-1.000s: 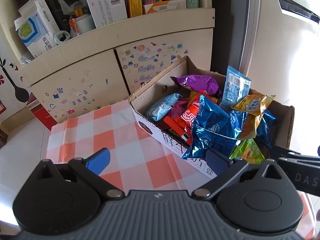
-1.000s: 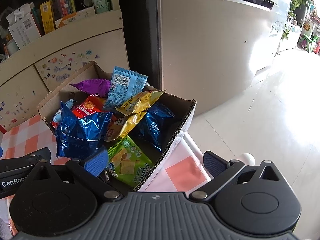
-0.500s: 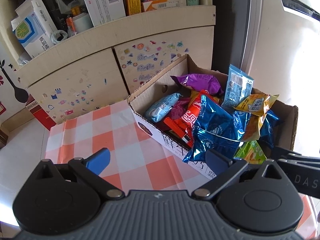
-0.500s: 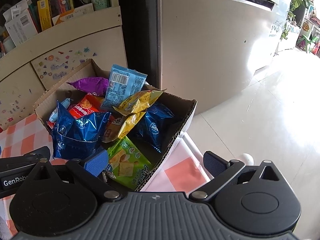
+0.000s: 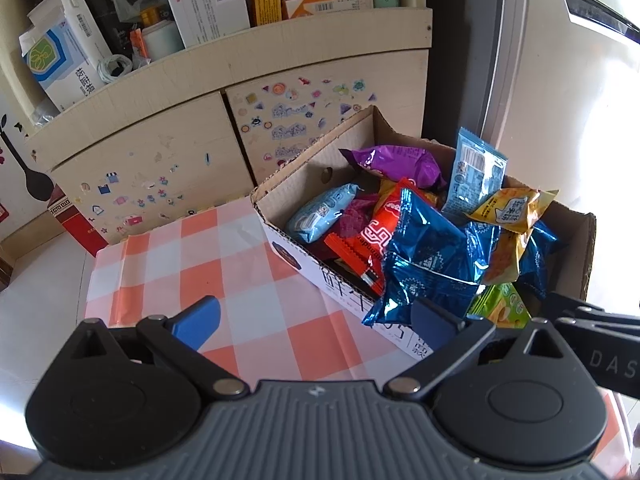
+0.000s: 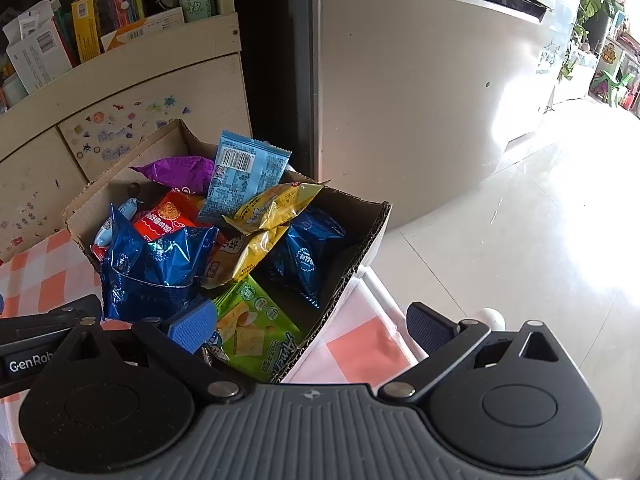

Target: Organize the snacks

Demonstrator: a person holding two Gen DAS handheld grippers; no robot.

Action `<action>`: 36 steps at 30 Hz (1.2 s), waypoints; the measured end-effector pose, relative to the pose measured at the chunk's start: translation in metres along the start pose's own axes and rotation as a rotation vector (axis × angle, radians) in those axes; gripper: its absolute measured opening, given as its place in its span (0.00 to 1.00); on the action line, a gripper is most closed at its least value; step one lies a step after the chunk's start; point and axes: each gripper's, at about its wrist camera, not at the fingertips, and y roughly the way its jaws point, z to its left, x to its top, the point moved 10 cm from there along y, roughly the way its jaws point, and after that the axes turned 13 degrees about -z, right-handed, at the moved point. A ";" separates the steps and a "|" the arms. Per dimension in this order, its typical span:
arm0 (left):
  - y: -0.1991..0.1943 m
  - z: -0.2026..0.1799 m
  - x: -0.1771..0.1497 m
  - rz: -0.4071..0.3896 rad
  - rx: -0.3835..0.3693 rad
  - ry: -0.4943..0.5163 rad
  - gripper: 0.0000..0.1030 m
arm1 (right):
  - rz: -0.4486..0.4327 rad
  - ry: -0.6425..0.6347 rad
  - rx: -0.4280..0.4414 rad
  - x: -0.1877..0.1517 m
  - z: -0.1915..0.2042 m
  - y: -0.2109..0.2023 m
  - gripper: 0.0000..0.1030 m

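Note:
A cardboard box [image 5: 296, 258] [image 6: 372, 236] full of snack packets stands on an orange-and-white checked cloth [image 5: 224, 264]. Inside lie a shiny blue bag [image 5: 428, 256] [image 6: 160, 264], a purple packet [image 5: 396, 162] [image 6: 176, 172], a light blue packet [image 5: 474, 176] [image 6: 244, 176], yellow packets [image 5: 512, 216] [image 6: 276, 208], a red packet [image 5: 376, 236] [image 6: 168, 216] and a green cracker packet [image 6: 256, 328]. My left gripper [image 5: 316, 324] is open and empty, near the box's front left wall. My right gripper [image 6: 308, 330] is open and empty over the box's near right corner.
A beige sticker-covered cabinet [image 5: 172, 152] with a cluttered shelf of boxes [image 5: 208, 8] stands behind the table. A large metallic fridge [image 6: 420, 80] is to the right. Shiny tiled floor [image 6: 520, 220] lies beyond the table's right edge.
Both grippers have shifted slightly, so the box sits a little further left in the right wrist view. Jaws stay open; no packet moved.

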 end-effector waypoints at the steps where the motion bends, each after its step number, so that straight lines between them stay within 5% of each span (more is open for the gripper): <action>1: 0.000 0.000 0.000 0.001 -0.001 -0.001 0.98 | 0.000 0.001 0.000 0.000 0.000 0.000 1.00; 36: -0.009 0.025 -0.018 0.044 0.016 -0.052 0.98 | -0.012 -0.011 0.096 -0.008 0.018 -0.006 1.00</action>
